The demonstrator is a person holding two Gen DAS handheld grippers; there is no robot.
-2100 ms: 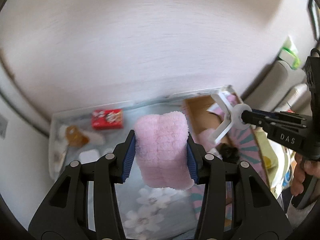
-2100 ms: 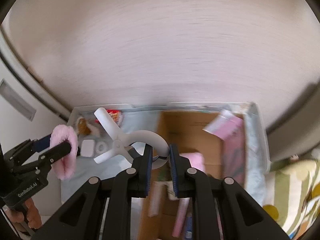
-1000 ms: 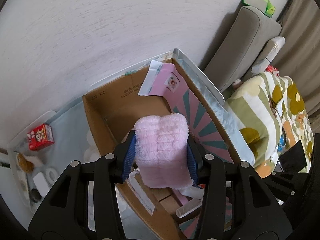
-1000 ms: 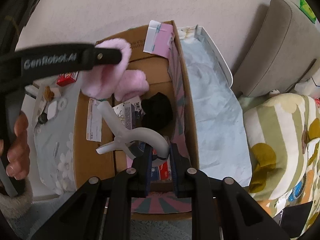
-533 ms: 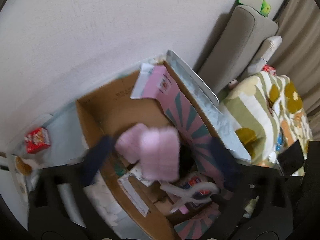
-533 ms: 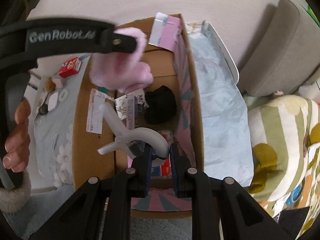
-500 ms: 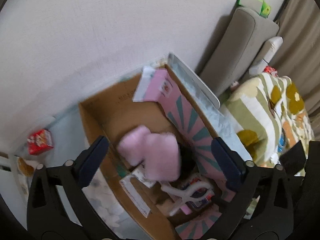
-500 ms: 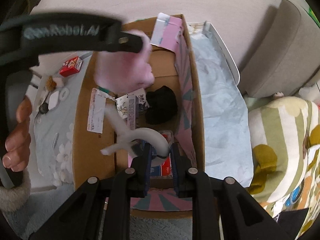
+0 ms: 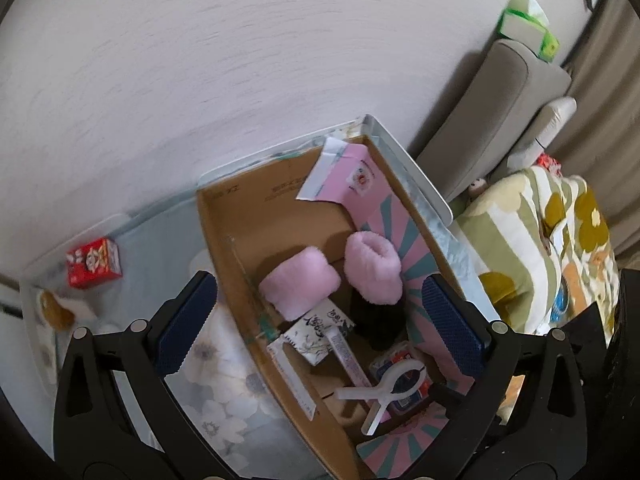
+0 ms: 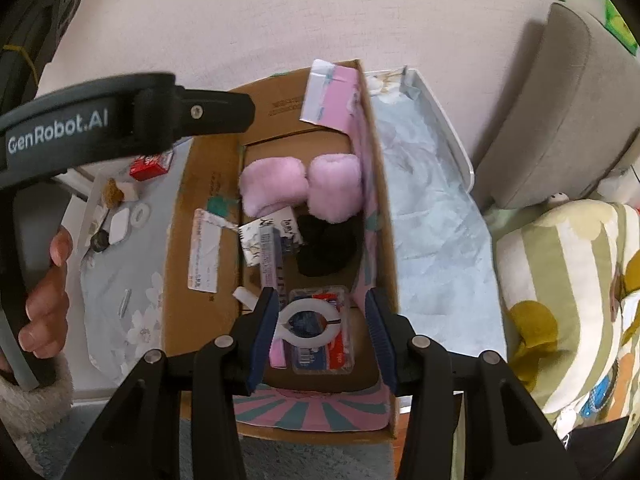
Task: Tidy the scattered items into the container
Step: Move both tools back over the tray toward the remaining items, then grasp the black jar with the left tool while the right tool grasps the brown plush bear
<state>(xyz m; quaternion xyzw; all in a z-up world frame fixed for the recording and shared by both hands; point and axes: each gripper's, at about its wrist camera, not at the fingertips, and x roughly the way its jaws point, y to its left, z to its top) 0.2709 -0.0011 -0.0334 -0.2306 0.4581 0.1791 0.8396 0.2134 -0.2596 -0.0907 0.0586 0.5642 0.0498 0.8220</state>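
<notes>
Claws both gape empty, left claw [image 9: 318,324] and right claw [image 10: 322,330]; I'd lift clear of the box [image 10: 208,208], then fetch the red carton [image 9: 94,263].

One cardboard box [image 9: 224,240] holds two fluffy pink slippers [image 9: 300,288], side by side at its far end. Near them lies one black bundle of cloth [image 10: 326,246], one printed paper packet [image 9: 316,330] and one long tube [image 10: 272,260]. At the near end sits one white plastic clip [image 9: 384,392] on one clear blister pack [image 10: 320,344]. Left of the box lies one red snack box [image 9: 94,262], one brown toy [image 9: 54,308], one white ring [image 10: 141,212] and one white square pad [image 10: 120,225].
</notes>
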